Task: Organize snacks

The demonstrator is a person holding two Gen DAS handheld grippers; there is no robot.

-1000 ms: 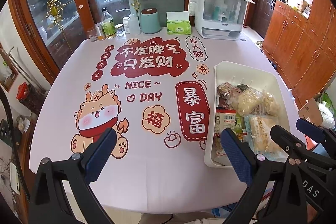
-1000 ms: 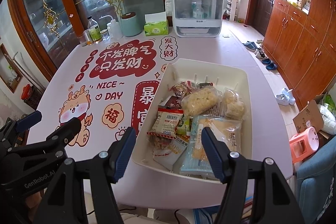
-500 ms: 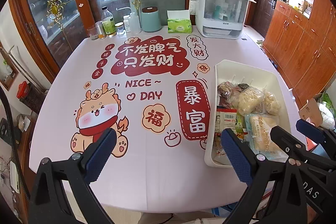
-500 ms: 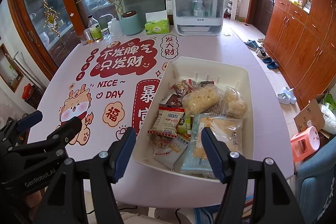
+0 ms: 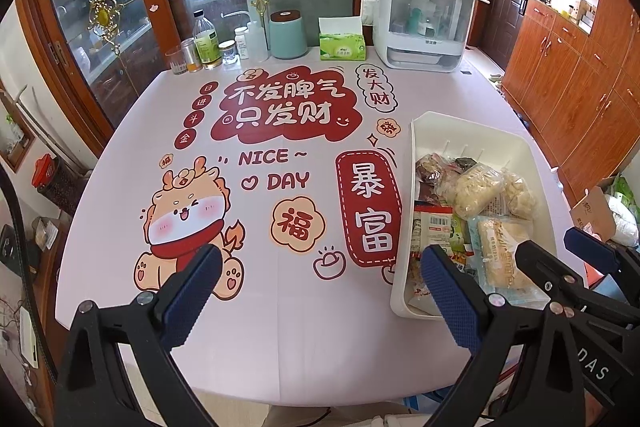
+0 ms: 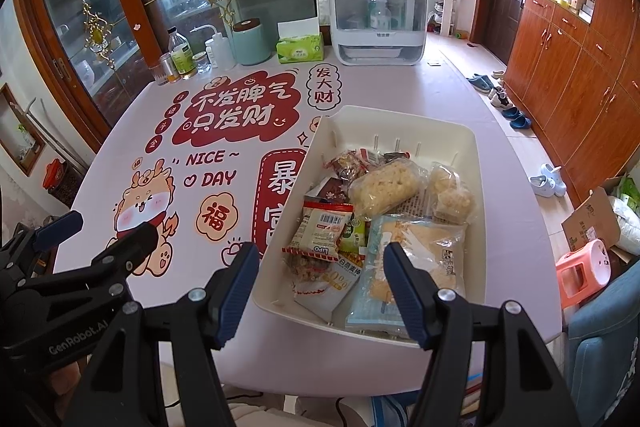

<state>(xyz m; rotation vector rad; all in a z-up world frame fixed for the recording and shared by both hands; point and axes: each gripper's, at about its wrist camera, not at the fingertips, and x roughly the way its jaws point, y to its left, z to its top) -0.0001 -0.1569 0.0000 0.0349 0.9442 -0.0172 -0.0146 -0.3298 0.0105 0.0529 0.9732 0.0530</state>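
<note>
Both the left gripper (image 5: 320, 291) and right gripper (image 6: 320, 291) gape wide, holding nothing, near the table's (image 5: 280, 327) front edge. Left of the bin (image 6: 476, 163), bare tablecloth; snacks (image 6: 384, 223) fill it.

Only slight shifts are seen. In the right wrist view, the bin (image 6: 474, 163) is now placed a little further left in the frame than a second ago, its far left corner drawn towards the printed red panel, so a small sideways move of the right gripper (image 6: 320, 267) is implied. In the left wrist view, the tissue box (image 5: 343, 47) and the bin's far rim (image 5: 472, 125) are found a touch higher in the frame than before, so a slight dip of the left gripper (image 5: 320, 259) is suggested.
</note>
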